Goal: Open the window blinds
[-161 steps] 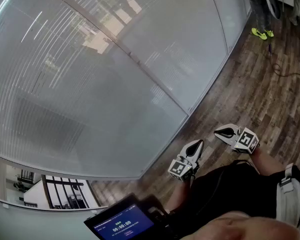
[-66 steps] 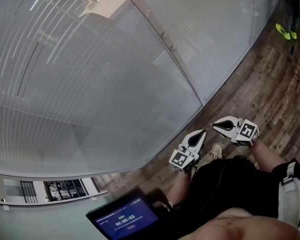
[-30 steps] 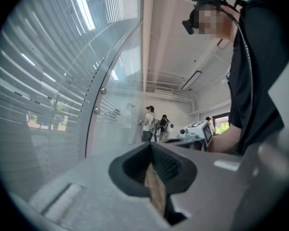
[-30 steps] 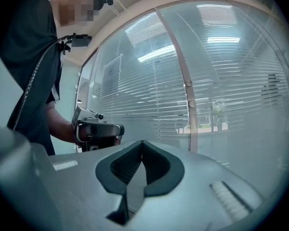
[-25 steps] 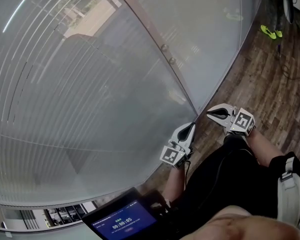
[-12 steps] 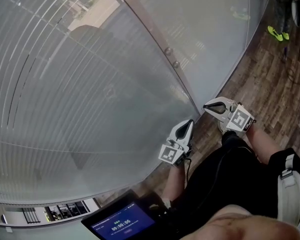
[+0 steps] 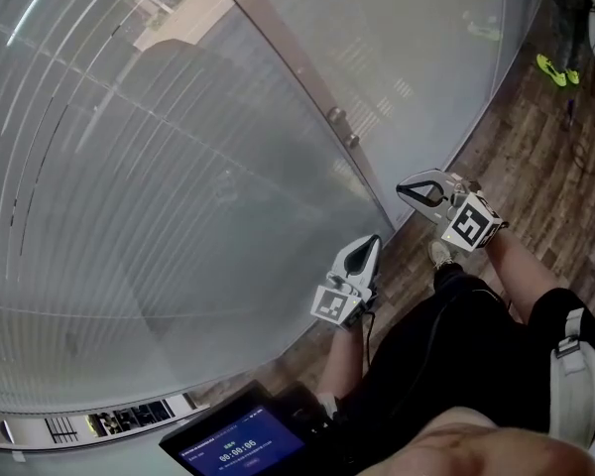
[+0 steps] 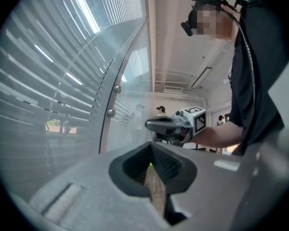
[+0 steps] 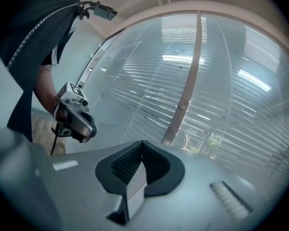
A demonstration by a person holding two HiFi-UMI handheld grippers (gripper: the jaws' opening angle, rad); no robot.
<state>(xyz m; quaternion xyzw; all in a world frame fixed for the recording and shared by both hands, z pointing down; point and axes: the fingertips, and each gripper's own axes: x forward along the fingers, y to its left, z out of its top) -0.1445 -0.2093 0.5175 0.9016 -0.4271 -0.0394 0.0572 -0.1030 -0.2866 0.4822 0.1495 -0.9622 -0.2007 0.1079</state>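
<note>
Closed horizontal blinds [image 7: 169,177] hang behind a tall glass wall. A brownish upright post [image 7: 297,67] divides the glass and carries two round knobs [image 7: 343,127], which also show in the left gripper view as knobs [image 8: 113,100]. My left gripper [image 7: 373,240] points at the glass foot below the post, shut and holding nothing. My right gripper [image 7: 401,189] is higher, close to the post's lower end, also shut and empty. In the left gripper view the shut jaws [image 8: 151,144] face the right gripper [image 8: 169,125]. In the right gripper view the shut jaws [image 9: 142,142] face the post [image 9: 189,81].
Wood plank floor [image 7: 535,157] runs along the glass to the right. A dark screen [image 7: 240,442] sits at my chest at the bottom. Yellow-green shoes [image 7: 551,68] and a cable lie far right. People stand in the distance [image 8: 161,110].
Both grippers have moved closer to the glass and the post. The right gripper has risen and rolled, so its marker cube now faces more toward me.
</note>
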